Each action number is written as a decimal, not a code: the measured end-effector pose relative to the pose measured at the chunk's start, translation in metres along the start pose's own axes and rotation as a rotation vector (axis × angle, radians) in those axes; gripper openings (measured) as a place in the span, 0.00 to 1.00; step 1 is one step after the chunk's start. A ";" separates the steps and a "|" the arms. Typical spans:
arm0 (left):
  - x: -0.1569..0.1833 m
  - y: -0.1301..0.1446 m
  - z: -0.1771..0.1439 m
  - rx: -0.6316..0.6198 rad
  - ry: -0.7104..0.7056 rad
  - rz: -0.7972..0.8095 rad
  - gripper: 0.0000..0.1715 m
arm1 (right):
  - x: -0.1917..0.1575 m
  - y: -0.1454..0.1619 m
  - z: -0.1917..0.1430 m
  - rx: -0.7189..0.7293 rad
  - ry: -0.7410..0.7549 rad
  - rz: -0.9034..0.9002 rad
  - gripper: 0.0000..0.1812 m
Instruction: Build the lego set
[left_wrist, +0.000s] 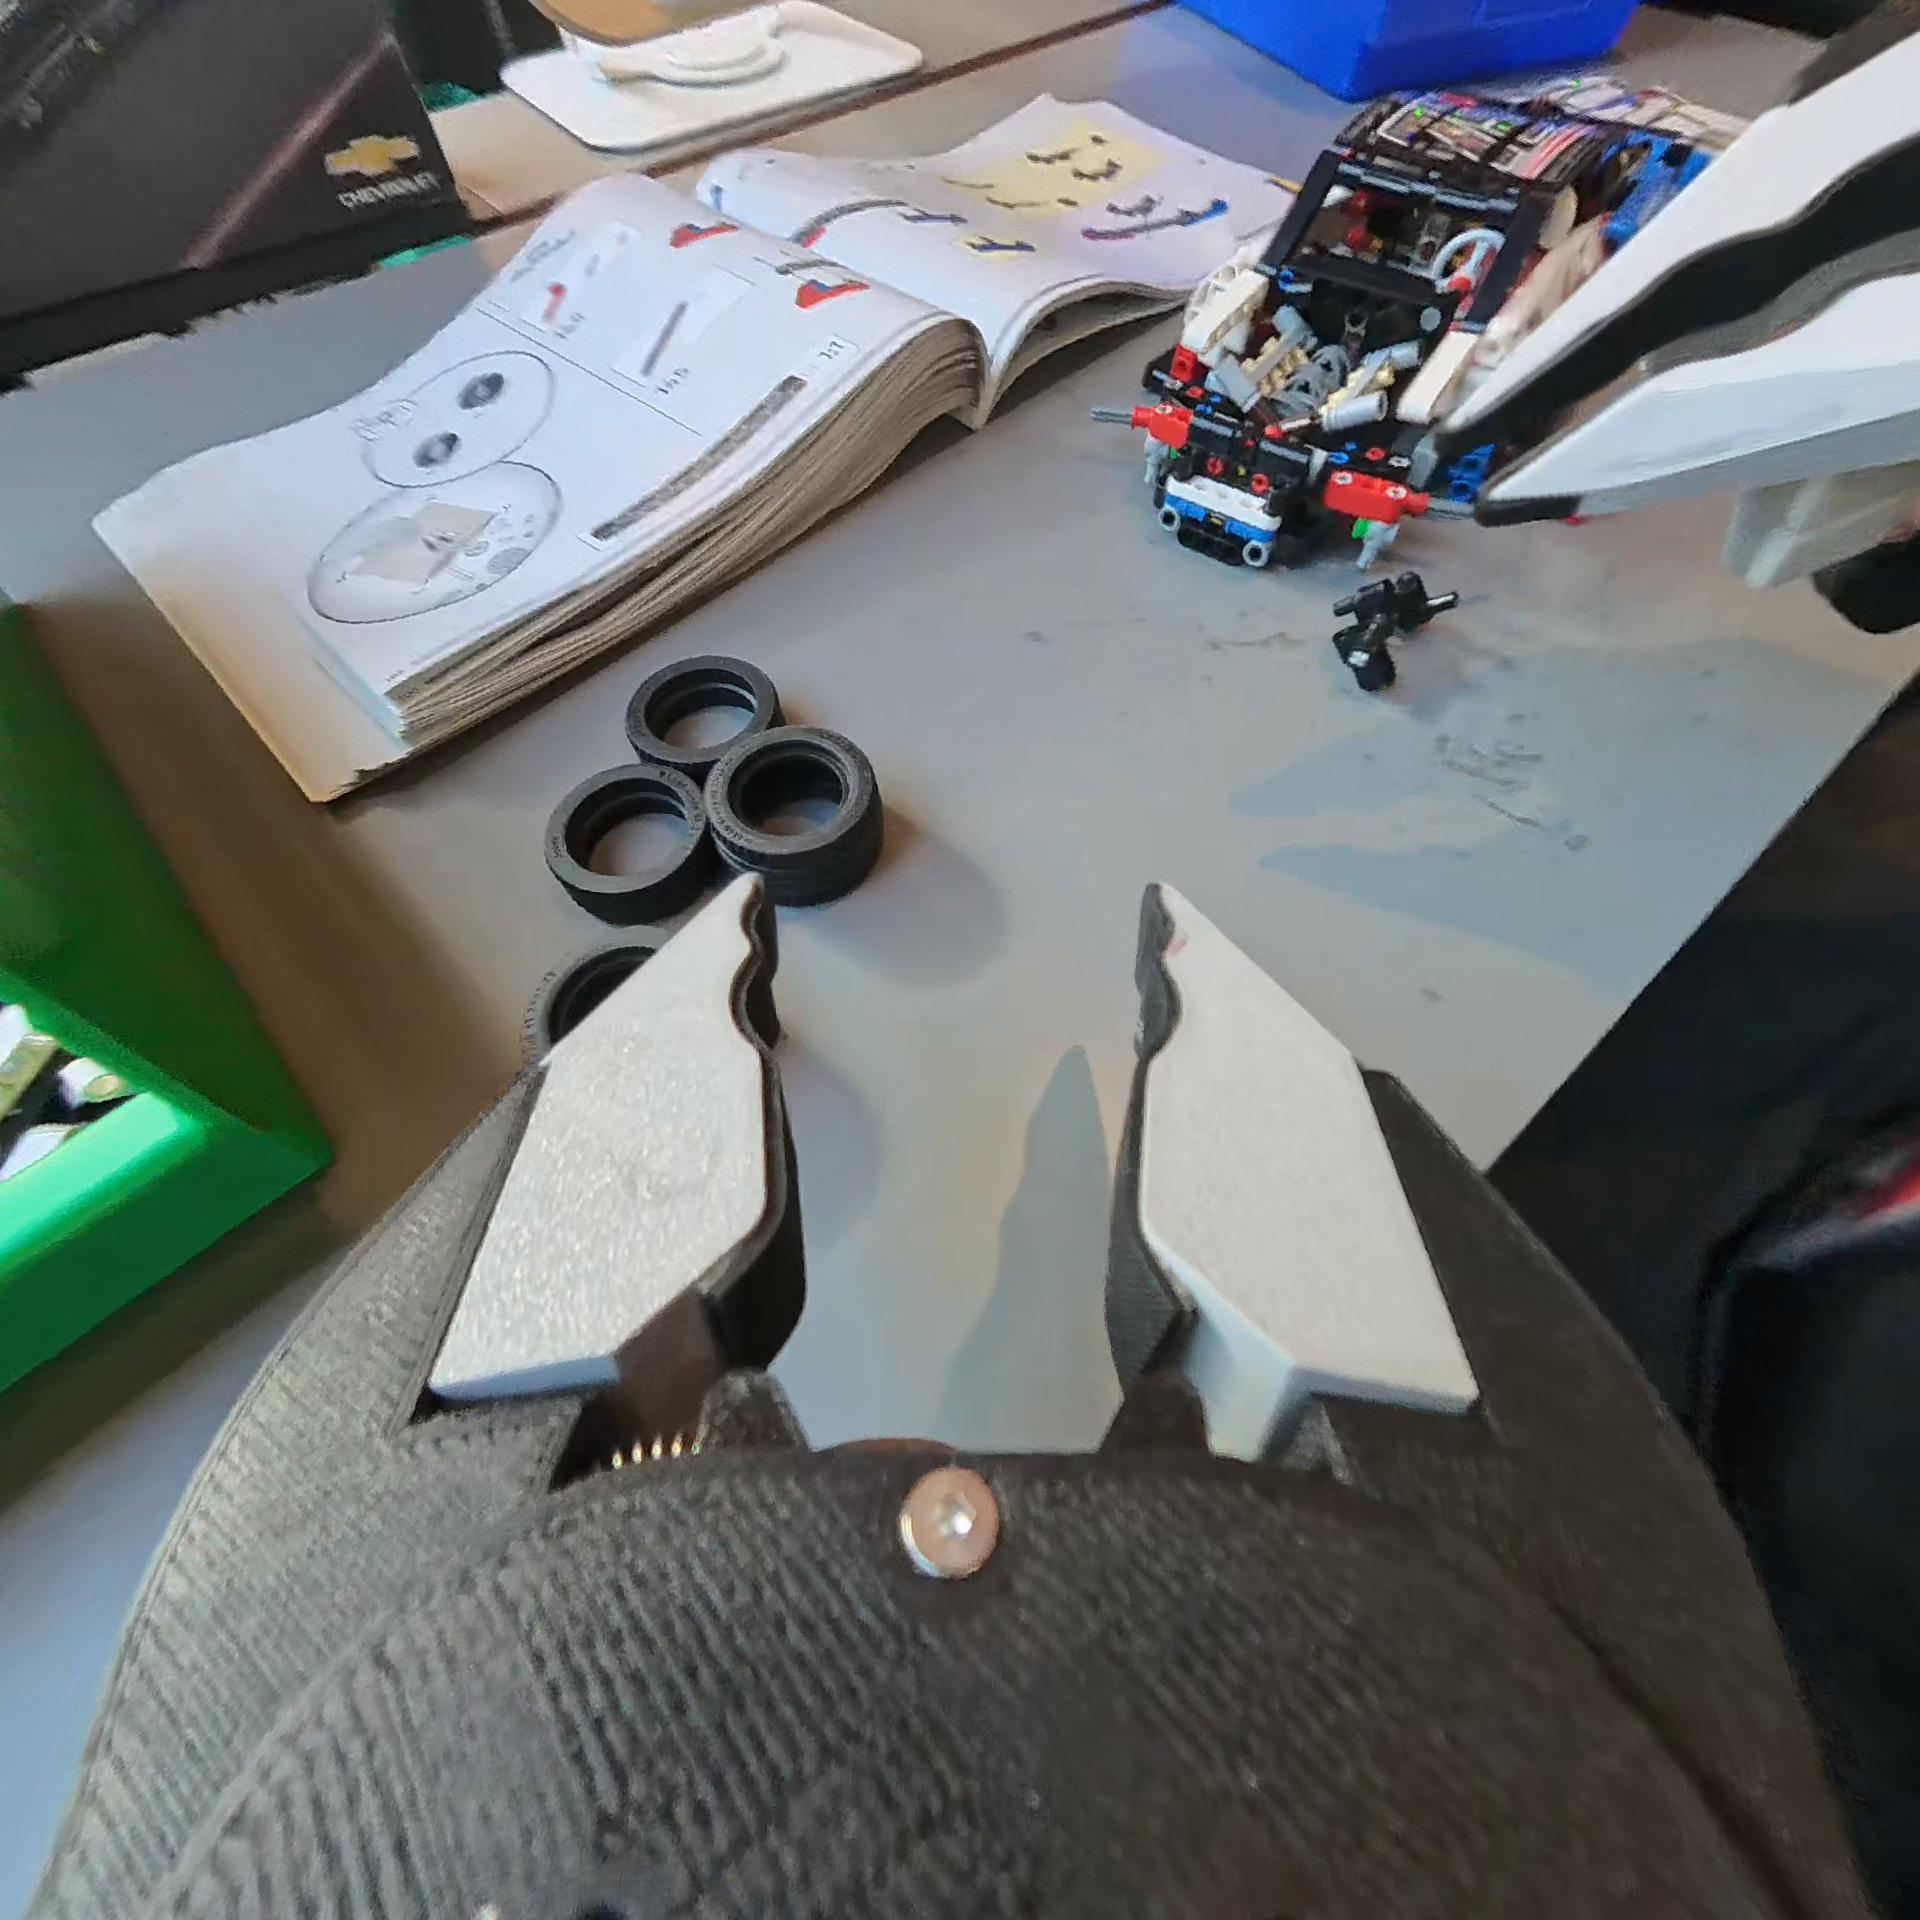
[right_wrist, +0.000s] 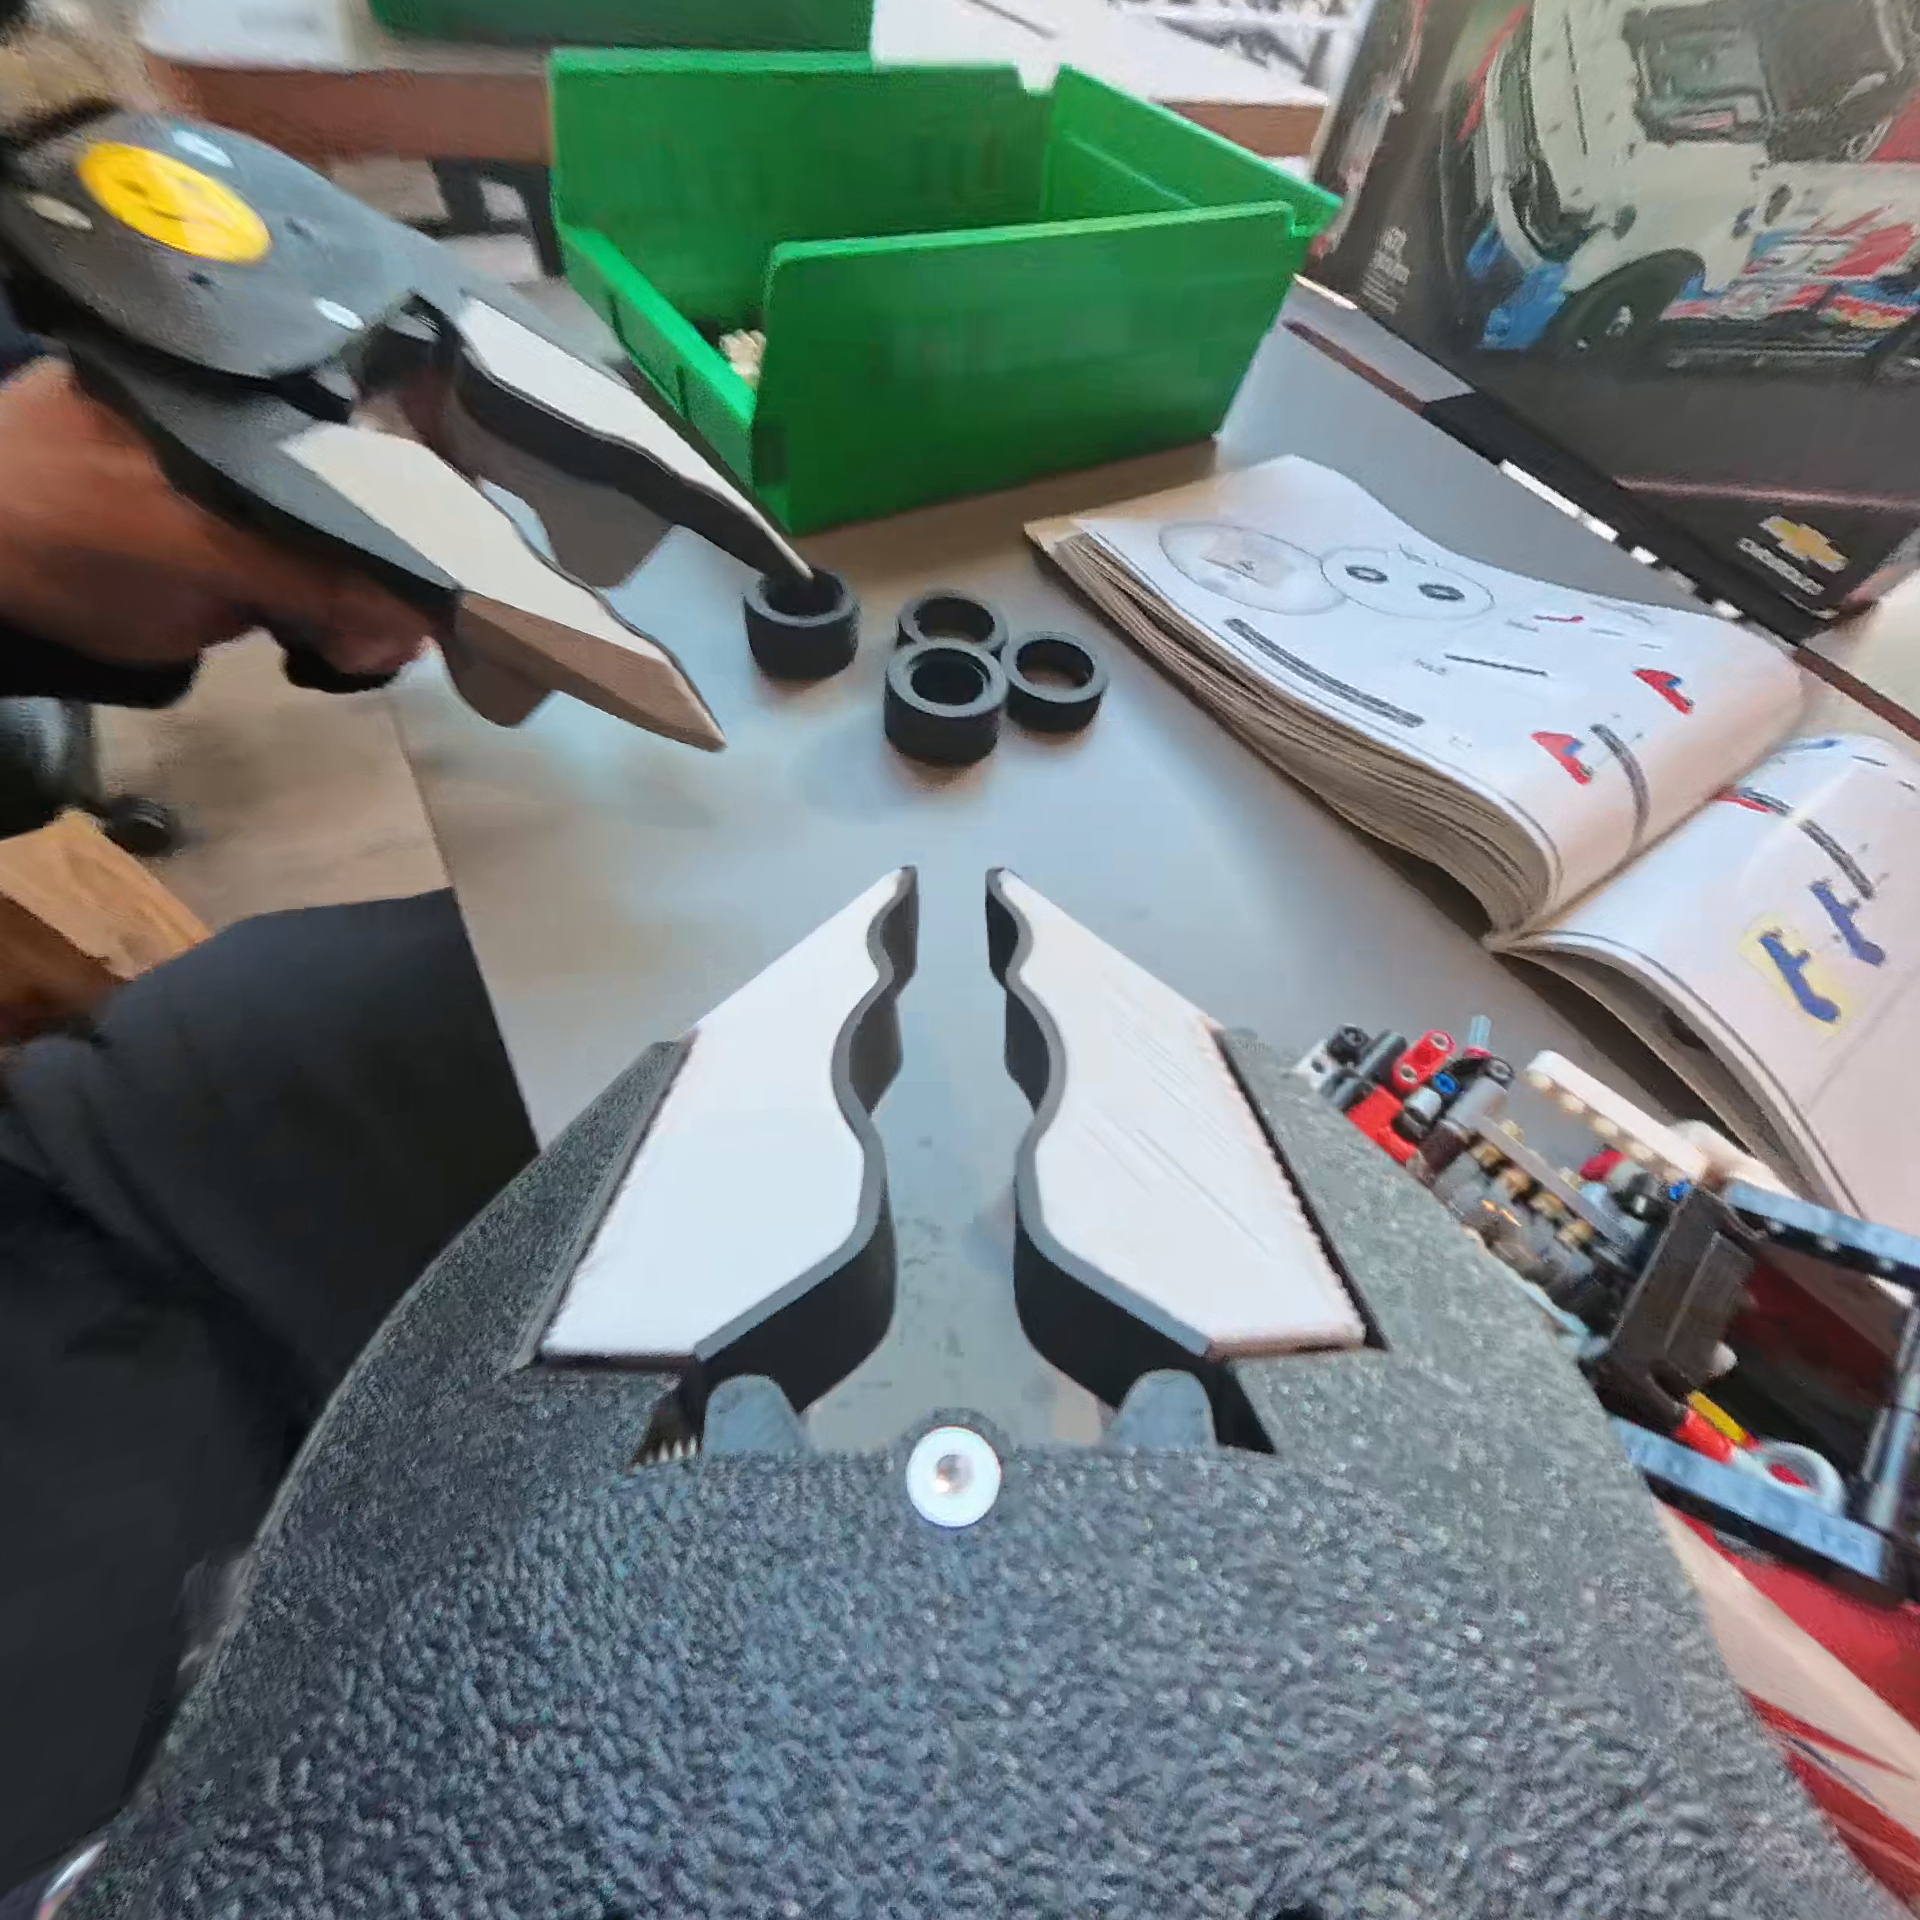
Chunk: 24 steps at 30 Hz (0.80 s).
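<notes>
My left gripper has its jaws spread wide, nothing between them. In the right wrist view one left fingertip dips into the bore of a lone black tyre; whether it touches the rubber I cannot tell. From my left wrist view this tyre is mostly hidden behind the left finger. Three more tyres sit clustered just ahead of that gripper, touching one another.

My right gripper hangs over bare table with jaws nearly together, a narrow gap left, gripping nothing. The part-built car lies just to its right, cut off by the frame edge. Open instruction booklet ahead-right, green bin far ahead.

Grey tabletop, scuffed; background blurred.
</notes>
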<state>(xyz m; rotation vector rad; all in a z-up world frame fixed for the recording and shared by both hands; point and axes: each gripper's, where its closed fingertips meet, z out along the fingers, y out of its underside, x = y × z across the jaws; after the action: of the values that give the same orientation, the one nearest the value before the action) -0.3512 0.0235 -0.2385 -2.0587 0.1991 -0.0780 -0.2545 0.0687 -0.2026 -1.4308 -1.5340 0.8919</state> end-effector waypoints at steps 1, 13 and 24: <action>-0.001 -0.002 -0.001 0.016 -0.018 0.003 0.39 | 0.000 0.000 0.001 -0.012 0.019 0.007 0.07; -0.001 0.016 -0.038 0.079 0.035 0.012 0.38 | 0.001 0.052 -0.078 -0.025 -0.247 0.138 0.14; -0.011 0.012 -0.055 0.126 0.293 0.162 0.38 | 0.124 0.029 -0.082 -0.312 -0.055 -0.225 0.30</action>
<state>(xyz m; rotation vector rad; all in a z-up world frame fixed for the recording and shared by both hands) -0.3709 -0.0279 -0.2227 -1.8921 0.5282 -0.2860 -0.1672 0.1912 -0.1835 -1.4187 -1.8963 0.5790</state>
